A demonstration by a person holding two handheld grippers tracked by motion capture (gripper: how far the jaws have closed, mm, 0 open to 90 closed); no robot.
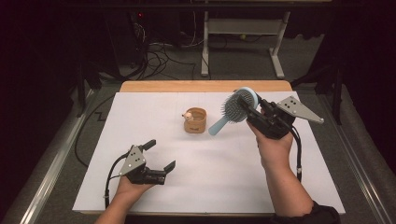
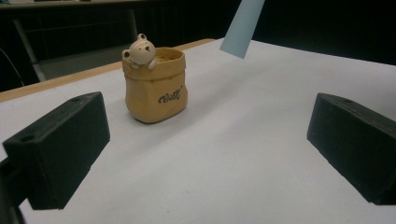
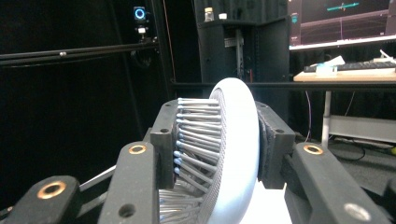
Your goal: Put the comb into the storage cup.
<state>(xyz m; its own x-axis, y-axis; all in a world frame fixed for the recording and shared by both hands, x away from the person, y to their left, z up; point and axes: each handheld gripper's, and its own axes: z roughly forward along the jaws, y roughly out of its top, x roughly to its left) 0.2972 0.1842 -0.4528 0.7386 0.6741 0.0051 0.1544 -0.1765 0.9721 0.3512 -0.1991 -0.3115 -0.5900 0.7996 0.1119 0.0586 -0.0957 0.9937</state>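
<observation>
A light blue hairbrush (image 1: 236, 106) hangs above the white table, its handle slanting down to the left toward a tan bag-shaped cup (image 1: 195, 120) with a small bear on its rim. My right gripper (image 1: 250, 108) is shut on the brush head; in the right gripper view the jaws press the bristle side and the back of the hairbrush (image 3: 229, 154). My left gripper (image 1: 159, 155) rests low at the front left, open and holding nothing. In the left gripper view the cup (image 2: 155, 85) stands ahead between the jaws, and the brush handle (image 2: 242, 27) shows at the top.
A white sheet (image 1: 154, 107) covers the table, with a wooden strip (image 1: 205, 86) along its far edge. Beyond it are cables and a desk frame (image 1: 243, 42) on the floor. A monitor and a shelf (image 3: 341, 28) stand far off in the right gripper view.
</observation>
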